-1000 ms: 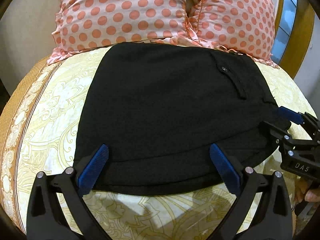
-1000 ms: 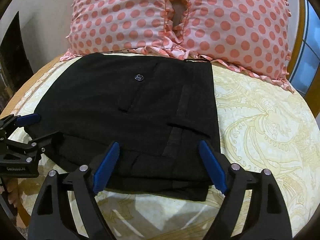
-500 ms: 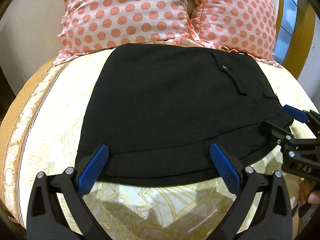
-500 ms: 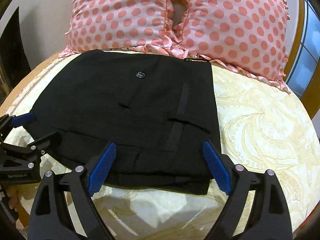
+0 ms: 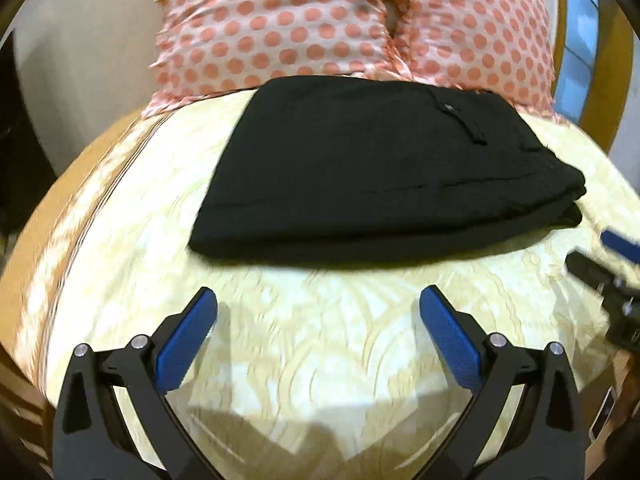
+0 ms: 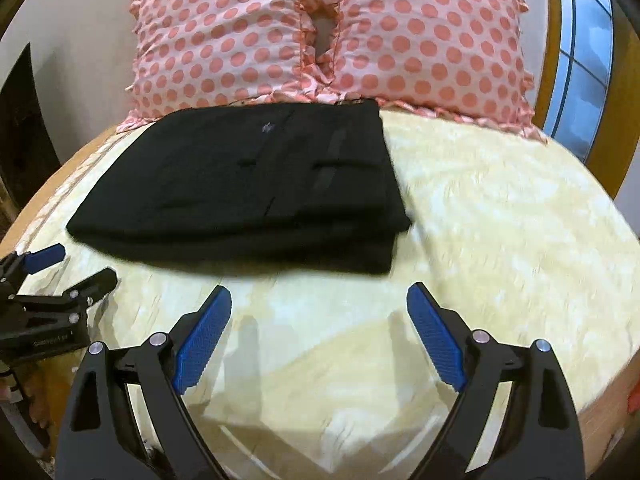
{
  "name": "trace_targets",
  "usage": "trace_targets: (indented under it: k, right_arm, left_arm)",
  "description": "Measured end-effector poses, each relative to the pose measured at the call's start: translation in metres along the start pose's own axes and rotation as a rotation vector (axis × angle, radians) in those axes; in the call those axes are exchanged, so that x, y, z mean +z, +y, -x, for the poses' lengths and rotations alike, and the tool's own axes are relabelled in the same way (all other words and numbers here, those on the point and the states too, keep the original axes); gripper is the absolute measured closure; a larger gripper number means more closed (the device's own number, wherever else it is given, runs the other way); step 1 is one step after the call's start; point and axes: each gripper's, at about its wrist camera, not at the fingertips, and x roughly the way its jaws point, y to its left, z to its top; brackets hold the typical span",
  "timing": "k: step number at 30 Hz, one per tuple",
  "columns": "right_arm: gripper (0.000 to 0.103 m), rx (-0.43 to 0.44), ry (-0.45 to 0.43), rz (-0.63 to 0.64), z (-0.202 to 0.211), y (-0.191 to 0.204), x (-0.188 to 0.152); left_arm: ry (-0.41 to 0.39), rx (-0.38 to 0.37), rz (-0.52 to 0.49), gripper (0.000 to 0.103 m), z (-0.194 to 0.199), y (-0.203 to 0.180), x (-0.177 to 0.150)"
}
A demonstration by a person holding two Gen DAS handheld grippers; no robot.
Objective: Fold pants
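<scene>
A: How do the jaws stand?

B: Both pairs are spread wide with nothing between them. The left gripper (image 5: pixel 318 320) and the right gripper (image 6: pixel 319 316) each hang over bare bedsheet (image 6: pixel 500 216), just short of the pants' near edge and touching no cloth.

A: Why off the cloth?

B: My guess is that the folding is done. The pants (image 6: pixel 240 188) lie as one flat black stack with layered edges showing along the near side, so there seems to be nothing left to pinch.

A: Where are the pants, exactly?

B: On the bed, the far edge against the pillows (image 6: pixel 328 36), the near edge facing the grippers. A small button (image 6: pixel 267 127) sits on top, toward the far edge.

A: Why up against the pillows?

B: Probably to keep the stack square on the flat middle of the bed, away from the bed's edge.

A: Counts?

B: One pair of pants, two grippers, two spotted pillows side by side beyond the pants, one button. Right of the pants a wooden frame (image 6: pixel 546 40) and a blue pane (image 6: pixel 584 52) show. The picture is too blurred to count the folds.
</scene>
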Motion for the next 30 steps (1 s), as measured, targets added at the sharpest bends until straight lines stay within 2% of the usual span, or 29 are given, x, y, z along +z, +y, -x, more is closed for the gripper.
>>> trace_targets:
  k: [4,9,21,30]
  right_arm:
    - [0.011,0.008,0.015,0.01,0.0,0.012,-0.008]
    - [0.001,-0.017,0.014,0.026,-0.002,0.024,-0.011]
    - [0.001,-0.045,-0.056,-0.003,0.0,0.026,-0.02]
    - [0.001,-0.05,-0.066,-0.006,0.0,0.025,-0.021]
  left_arm:
    - [-0.013,0.001,0.021,0.002,0.007,0.005,-0.01]
    - [-0.019,-0.006,0.011,0.002,0.01,0.006,-0.013]
    - [-0.055,0.009,0.034,0.002,0.013,0.003,-0.018]
    - [-0.066,0.015,0.039,0.002,0.013,0.003,-0.019]
